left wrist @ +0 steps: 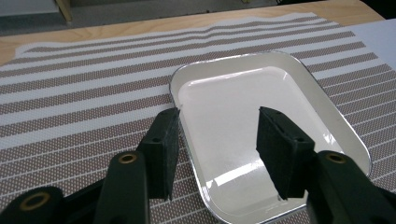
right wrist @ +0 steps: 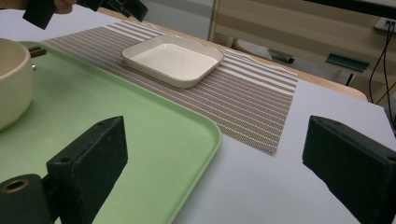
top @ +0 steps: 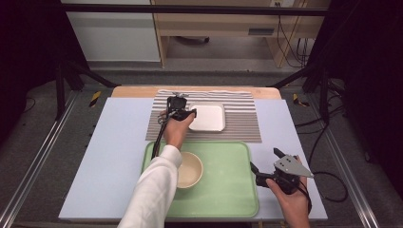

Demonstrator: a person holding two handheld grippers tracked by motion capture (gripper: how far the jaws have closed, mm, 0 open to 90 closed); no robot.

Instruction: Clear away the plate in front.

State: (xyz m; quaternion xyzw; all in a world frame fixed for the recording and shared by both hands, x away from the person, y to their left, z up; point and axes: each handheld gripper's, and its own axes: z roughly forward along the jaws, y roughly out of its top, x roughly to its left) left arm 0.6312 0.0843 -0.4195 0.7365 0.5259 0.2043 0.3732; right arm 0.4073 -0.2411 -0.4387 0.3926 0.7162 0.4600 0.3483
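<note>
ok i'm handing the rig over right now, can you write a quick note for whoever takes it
Left gripper: open, jaws straddling the near left rim of the white dish; nothing clamped.
Right gripper: open and empty, held over the table by the right edge of the green tray.
Things: the white dish lies empty on the striped mat, beyond the tray. A cream bowl sits on the left part of the tray.
Done: bowl is on the tray.
Left: probably close on the dish rim and move it; whether it goes to the tray is a guess.
</note>
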